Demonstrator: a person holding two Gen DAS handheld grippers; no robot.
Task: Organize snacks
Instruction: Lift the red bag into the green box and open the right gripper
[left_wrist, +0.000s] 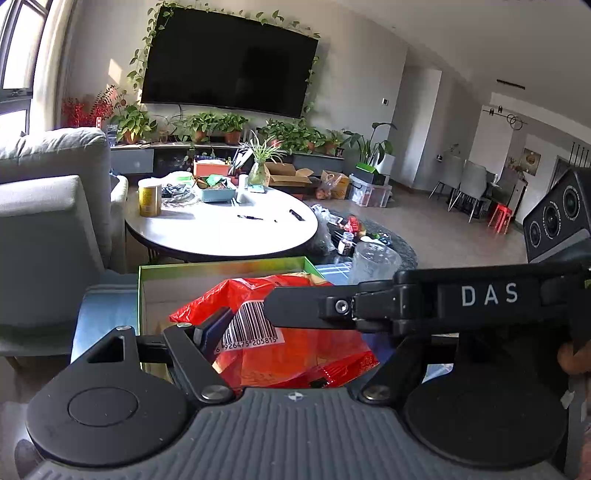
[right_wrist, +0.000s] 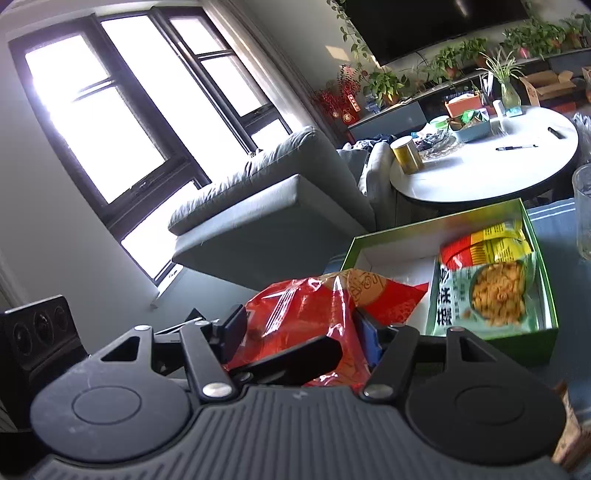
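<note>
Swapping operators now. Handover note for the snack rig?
Right tool: shut on the red snack bag, held up in front of the green box.
Left tool: pinches the same bag's barcode side.
Done: a green peanut packet and a yellow-red packet lie in the box's right part.
Left: lower the red bag into the bare left part, release.

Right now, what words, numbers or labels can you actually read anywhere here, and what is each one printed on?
"DAS": white letters on the right gripper, seen crossing the left wrist view.
"6 926475 205815": under the barcode on the red bag.
Green packet in the box: large Chinese characters, too blurred to read.
Yellow packet: print too small to read.
Red bag's other print: unreadable.
</note>
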